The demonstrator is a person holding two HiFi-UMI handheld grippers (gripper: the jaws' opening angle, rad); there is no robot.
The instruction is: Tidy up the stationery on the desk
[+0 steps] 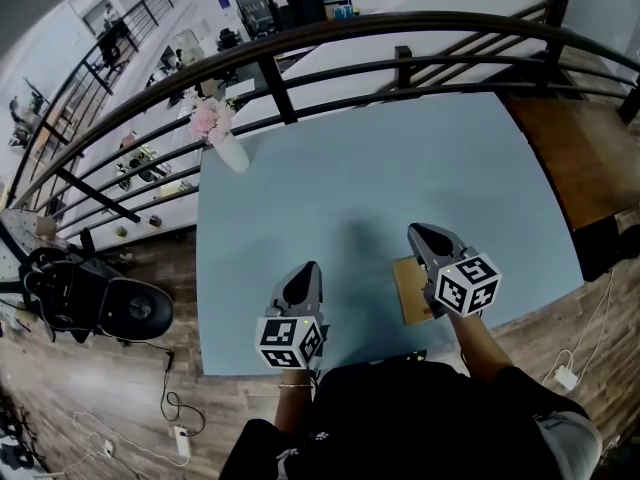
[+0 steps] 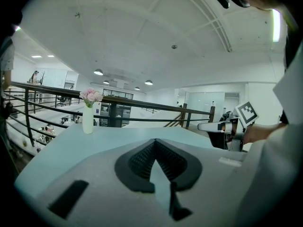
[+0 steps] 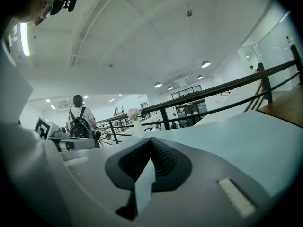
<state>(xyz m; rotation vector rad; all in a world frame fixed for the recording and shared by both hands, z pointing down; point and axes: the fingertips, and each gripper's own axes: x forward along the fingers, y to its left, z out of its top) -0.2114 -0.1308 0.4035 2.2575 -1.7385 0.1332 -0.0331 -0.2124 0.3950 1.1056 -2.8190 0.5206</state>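
Two grippers: we see the left gripper [image 1: 309,270] and the right gripper [image 1: 417,233] side by side over the near part of the light blue table [image 1: 400,168], both pointing away from the person who holds them.
Left fingers: in the left gripper view the black pads [image 2: 137,162] are clenched, tips meeting, with nothing between them but a sliver of table top.
Right fingers: in the right gripper view the pads [image 3: 163,162] are also pressed together at the tips and hold nothing.
Stationery: we find one tan flat piece [image 1: 408,293] lying at the table's near edge, just under and beside the right gripper.
Long axis: it runs from the near edge towards the far side of the table, roughly in line with the right gripper.
Kind: it may be a notebook or a thin board; from the head view we cannot tell which.
Hidden: the right gripper and its marker cube [image 1: 467,284] cover the piece's right side, and its near end is cut by the table edge.
Contact: whether the right gripper touches the piece, we cannot tell.
Vase: a white vase [image 1: 230,151] with pink flowers [image 1: 208,118] stands at the far left corner, well apart from both grippers.
Railing: a dark railing [image 1: 330,38] curves just beyond the table's far edge.
Background: a person with a backpack [image 3: 79,115] stands beyond the railing, small and dim in the right gripper view.
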